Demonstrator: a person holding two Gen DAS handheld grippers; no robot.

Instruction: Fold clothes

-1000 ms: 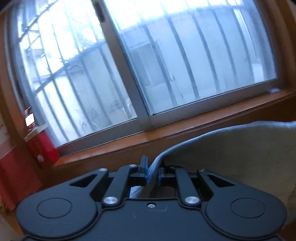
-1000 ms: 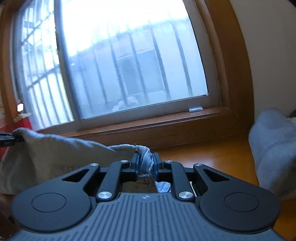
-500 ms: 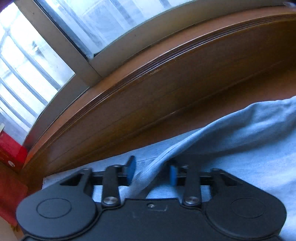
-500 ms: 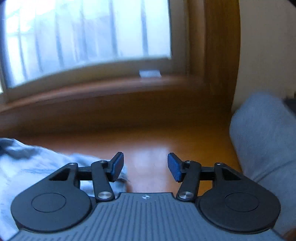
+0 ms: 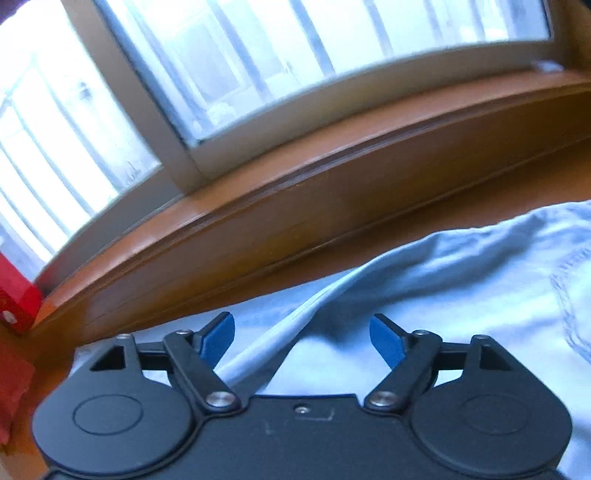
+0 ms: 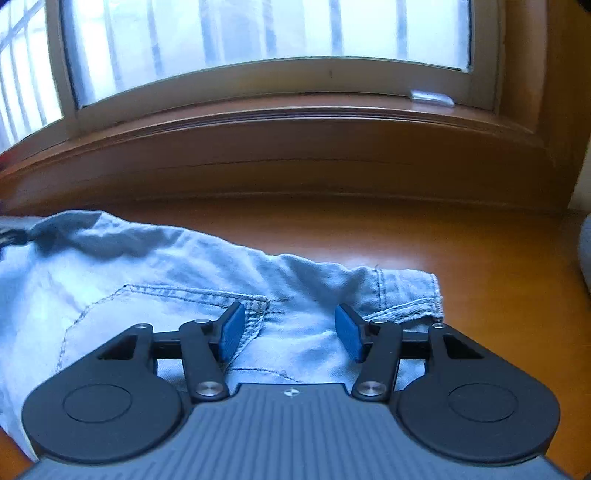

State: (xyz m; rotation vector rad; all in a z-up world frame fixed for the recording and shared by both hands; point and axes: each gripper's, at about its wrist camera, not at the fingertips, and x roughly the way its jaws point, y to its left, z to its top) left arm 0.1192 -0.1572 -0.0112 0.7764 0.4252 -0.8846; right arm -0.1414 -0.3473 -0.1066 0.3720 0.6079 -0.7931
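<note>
Jeans (image 6: 155, 280) dropped flat; both hand-held grippers (image 5: 302, 334) (image 6: 290, 328) tilted down, jaws just opened, empty.

Window (image 6: 266, 33): you see barred, frosted panes, brightly backlit.
Sill (image 6: 295, 110): wooden.
Tabletop (image 6: 406, 236): orange-brown, probably wood.

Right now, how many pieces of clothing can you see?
2. The light blue jeans lie spread on the wooden table under both cameras. A grey garment peeks in at the right view's far right edge. More may be hidden.

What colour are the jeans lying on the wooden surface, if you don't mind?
The jeans are light blue, faded denim; the right wrist view shows them best.
</note>
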